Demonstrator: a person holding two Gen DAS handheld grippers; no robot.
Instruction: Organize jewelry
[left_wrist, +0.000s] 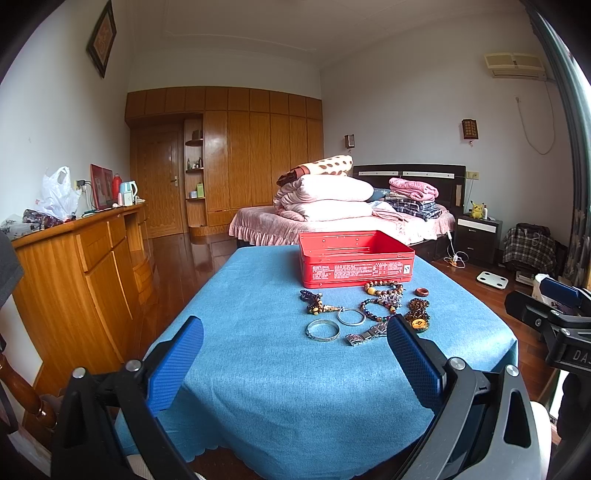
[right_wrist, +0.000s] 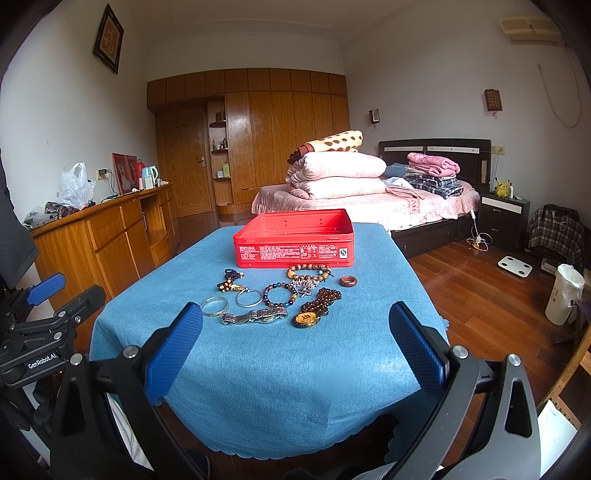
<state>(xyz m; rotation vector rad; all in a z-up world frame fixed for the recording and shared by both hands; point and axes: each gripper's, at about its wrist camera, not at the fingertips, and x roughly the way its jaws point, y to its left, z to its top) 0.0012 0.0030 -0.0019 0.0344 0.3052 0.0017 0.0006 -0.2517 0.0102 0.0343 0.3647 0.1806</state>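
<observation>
Two grippers, left (left_wrist: 295, 354) and right (right_wrist: 295, 339), spread wide, empty | jewellery heap (right_wrist: 277, 295) beside open red metal tin (right_wrist: 295, 242) on blue tablecloth (right_wrist: 258, 369) | risk: tangled bead strands dragging neighbours off.

Folded pink quilts (right_wrist: 338, 175) on bed (right_wrist: 373, 210), wooden wardrobe (right_wrist: 280, 129) behind.

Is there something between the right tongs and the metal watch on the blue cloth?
Nothing visible. The right tongs are open, with only bare blue cloth before the metal watch. The silver bangle lies left of the watch, apart from this path.
</observation>
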